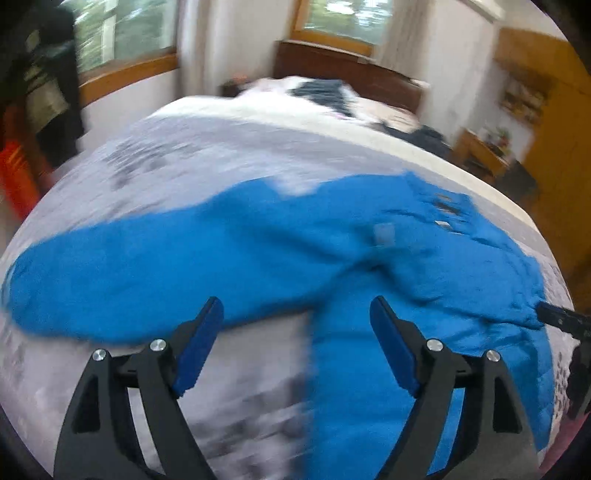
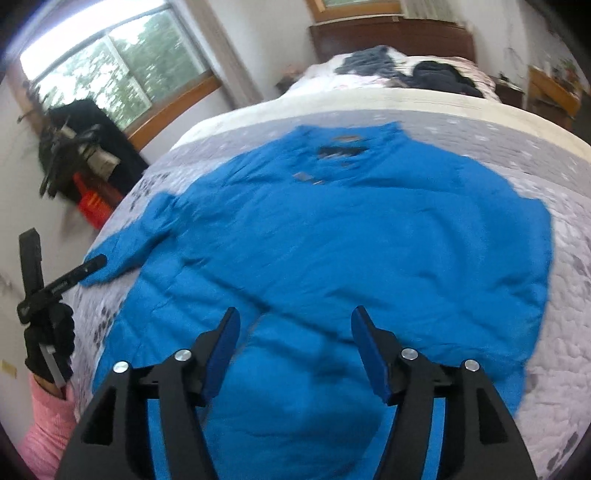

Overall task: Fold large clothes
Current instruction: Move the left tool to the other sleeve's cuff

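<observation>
A large bright blue top (image 2: 351, 243) lies spread flat on a grey patterned bedspread (image 2: 517, 147), its collar with a dark label (image 2: 341, 151) pointing to the far end. One long sleeve (image 1: 122, 266) stretches out to the left. My left gripper (image 1: 297, 314) hovers open above the spot where the sleeve meets the body, nothing between its blue pads. My right gripper (image 2: 295, 325) hovers open above the lower body of the top, also holding nothing. The left gripper (image 2: 74, 275) shows in the right wrist view by the sleeve cuff, held by a black-gloved hand (image 2: 50, 339). Both views are motion-blurred.
Dark clothes (image 2: 439, 75) lie heaped near the wooden headboard (image 2: 391, 35). Black and red items (image 2: 85, 173) stand by the left wall under a window. A wooden bedside table (image 1: 480, 155) and yellow wardrobe (image 1: 561, 155) are on the right. A pink sleeve (image 2: 44, 424) shows at lower left.
</observation>
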`<control>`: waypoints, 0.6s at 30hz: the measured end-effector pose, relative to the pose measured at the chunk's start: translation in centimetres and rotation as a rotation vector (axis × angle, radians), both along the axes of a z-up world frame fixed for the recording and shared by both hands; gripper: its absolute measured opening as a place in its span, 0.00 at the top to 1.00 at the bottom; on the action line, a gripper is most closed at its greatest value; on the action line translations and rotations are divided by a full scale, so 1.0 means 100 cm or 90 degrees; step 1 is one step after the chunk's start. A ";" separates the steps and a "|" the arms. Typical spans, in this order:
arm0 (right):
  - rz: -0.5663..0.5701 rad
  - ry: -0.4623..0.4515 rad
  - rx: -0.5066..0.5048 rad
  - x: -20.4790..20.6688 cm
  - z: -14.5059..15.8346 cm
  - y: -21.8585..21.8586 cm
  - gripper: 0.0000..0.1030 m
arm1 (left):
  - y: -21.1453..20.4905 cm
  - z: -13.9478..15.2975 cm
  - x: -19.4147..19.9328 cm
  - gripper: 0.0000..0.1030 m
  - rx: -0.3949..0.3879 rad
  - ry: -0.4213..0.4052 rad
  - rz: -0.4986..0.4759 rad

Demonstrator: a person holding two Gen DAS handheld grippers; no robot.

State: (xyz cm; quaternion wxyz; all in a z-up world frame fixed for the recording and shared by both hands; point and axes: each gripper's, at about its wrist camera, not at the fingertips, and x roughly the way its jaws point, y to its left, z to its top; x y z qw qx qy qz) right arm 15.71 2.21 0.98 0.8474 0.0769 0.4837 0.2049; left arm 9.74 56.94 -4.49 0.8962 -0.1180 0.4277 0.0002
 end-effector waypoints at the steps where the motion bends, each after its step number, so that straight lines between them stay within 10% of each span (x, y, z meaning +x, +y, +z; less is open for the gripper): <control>1: 0.012 0.003 -0.003 -0.003 -0.001 0.009 0.38 | 0.018 -0.004 -0.007 0.21 -0.012 0.010 0.024; 18: 0.133 0.038 -0.064 -0.010 -0.029 0.116 0.38 | 0.198 -0.054 -0.023 0.24 -0.178 0.004 0.250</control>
